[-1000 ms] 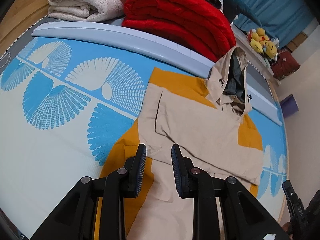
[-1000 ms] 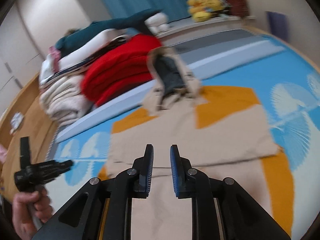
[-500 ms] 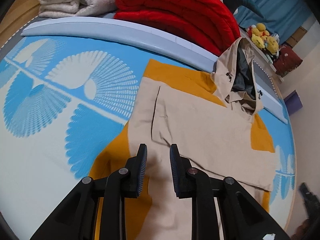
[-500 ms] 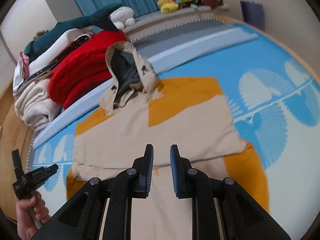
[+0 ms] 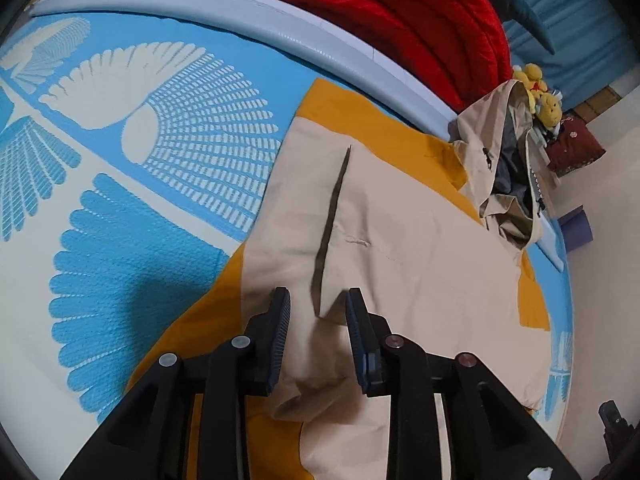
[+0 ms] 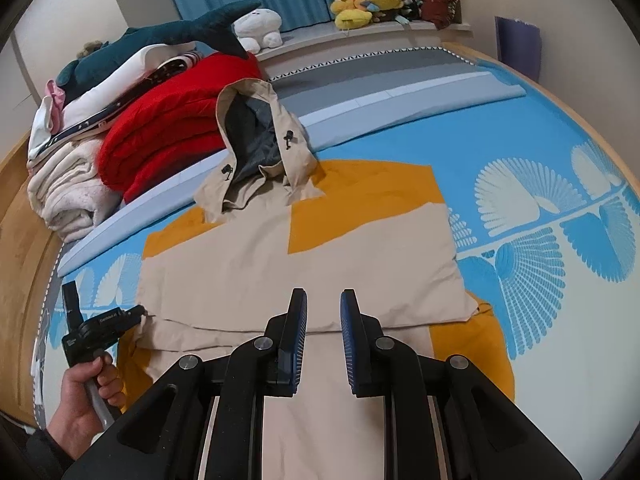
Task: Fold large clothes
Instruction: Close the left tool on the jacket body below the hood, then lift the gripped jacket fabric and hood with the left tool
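With jaws parted, left gripper (image 5: 318, 320) over jacket (image 5: 400, 240)

Left gripper (image 5: 318, 320) over beige jacket (image 5: 400, 248)

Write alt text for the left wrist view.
The left gripper, jaws apart, straddles a raised fold of a beige and mustard hooded jacket spread on a blue and white patterned mat. A folded red quilted blanket lies behind.
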Demonstrator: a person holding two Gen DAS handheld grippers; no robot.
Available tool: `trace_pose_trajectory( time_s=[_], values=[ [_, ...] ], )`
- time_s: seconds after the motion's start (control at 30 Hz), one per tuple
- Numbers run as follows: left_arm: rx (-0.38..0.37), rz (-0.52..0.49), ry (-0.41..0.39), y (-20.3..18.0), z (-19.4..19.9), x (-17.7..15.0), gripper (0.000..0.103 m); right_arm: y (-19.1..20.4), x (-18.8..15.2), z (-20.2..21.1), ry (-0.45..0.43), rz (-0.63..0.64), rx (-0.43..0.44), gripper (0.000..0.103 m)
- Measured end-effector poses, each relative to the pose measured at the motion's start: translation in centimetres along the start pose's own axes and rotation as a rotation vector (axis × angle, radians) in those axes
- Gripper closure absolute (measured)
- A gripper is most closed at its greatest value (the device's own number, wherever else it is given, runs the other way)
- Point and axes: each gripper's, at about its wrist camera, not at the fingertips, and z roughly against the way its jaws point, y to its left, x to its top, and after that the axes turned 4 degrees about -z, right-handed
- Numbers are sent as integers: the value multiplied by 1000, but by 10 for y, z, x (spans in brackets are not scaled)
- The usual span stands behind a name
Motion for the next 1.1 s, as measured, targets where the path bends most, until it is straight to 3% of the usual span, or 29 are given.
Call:
trace_pose_trajectory(
  time_s=[0.07, 0.13, 0.2, 0.3, 0.4, 0.47, 0.53, 0.6, 0.7, 0.77, 0.83, 1.1],
  values=[
    [-6, -10, 3, -1, -2, 1, 80, 1, 0, -3, 7, -3, -1, 84],
    [-39, -23, 7, -2, -1, 2, 100, 3, 0, -5, 12, -7, 2, 84],
    [-72, -65, -6, -7, 7, 3, 101, 3, 0, -8, 14, -13, 0, 84],
    [-26, -82, -76, -7, 29, 3, 101, 1, 1, -10, 12, -32, -25, 84],
    [28, -13, -29, 2, 28, -7, 101, -6, 3, -13, 18, -64, -50, 84],
    [114, -9, -34, -1, 34, -11, 101, -10, 4, -15, 26, -80, -66, 84],
    [195, -56, -124, -17, 52, -12, 101, -14, 4, -17, 32, -98, -82, 84],
    [193, -129, -164, -34, 57, -13, 100, -18, 4, -19, 38, -116, -84, 84],
    [131, -270, -120, -58, 37, -21, 92, -18, 5, -18, 34, -115, -83, 84],
    [146, -312, -31, -57, 11, -29, 84, -19, 6, -17, 28, -109, -83, 84],
    [223, -324, 114, -48, -19, -38, 84, -18, 6, -14, 19, -102, -86, 84],
    [226, -400, -70, -84, 35, -27, 84, -28, 12, 3, -32, -38, -121, 84]
  ],
)
